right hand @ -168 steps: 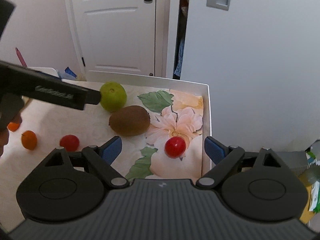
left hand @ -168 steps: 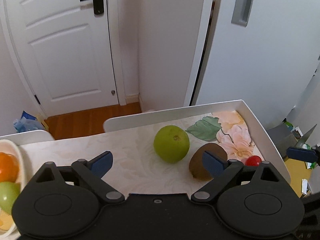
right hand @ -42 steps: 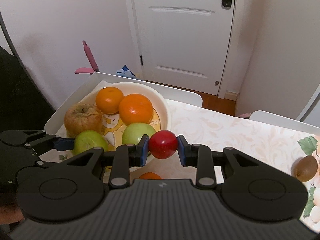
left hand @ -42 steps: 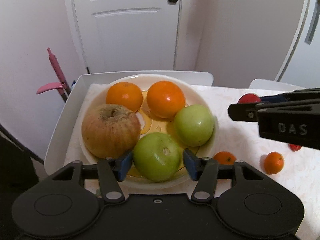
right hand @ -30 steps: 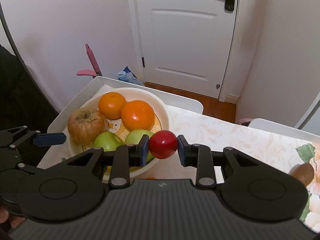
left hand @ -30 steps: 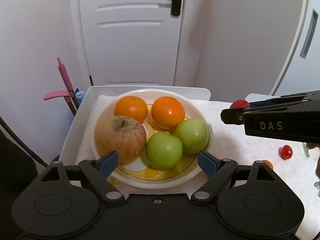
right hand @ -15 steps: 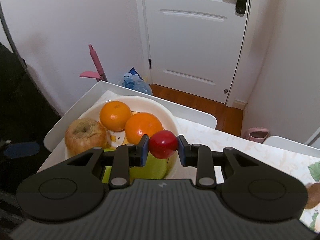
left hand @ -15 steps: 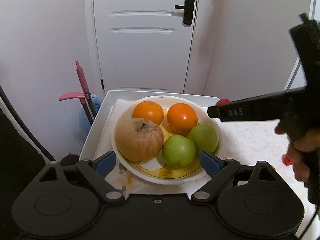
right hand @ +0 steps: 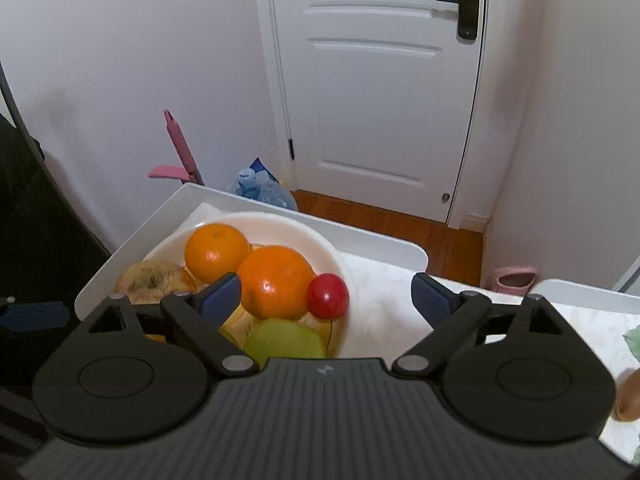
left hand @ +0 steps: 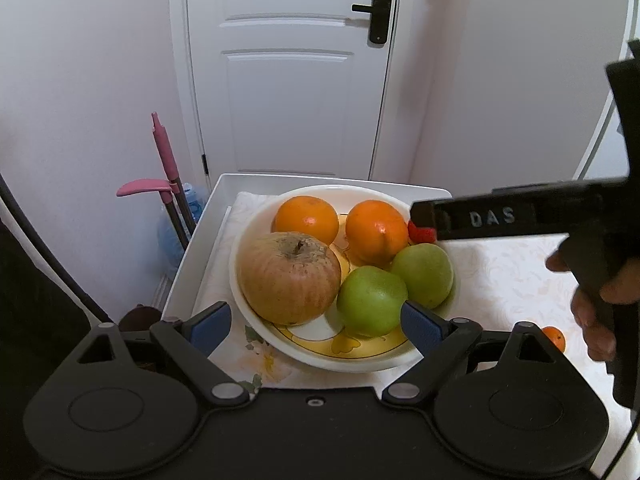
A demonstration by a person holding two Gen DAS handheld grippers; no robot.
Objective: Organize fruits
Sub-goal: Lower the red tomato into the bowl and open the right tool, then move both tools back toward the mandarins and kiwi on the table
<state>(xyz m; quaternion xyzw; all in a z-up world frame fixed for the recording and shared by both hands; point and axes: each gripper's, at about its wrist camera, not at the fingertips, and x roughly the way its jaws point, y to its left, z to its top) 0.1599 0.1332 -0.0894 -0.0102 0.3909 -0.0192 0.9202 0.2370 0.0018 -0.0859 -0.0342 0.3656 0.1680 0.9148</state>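
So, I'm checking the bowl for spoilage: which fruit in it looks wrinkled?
The big brownish apple at the bowl's left side; the oranges and green fruits around it look smooth.

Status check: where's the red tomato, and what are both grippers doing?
Right gripper opening, fingers clear of the red tomato. Tomato in the white bowl, against an orange. Left gripper open, empty, at bowl's near rim. Nothing blocking.
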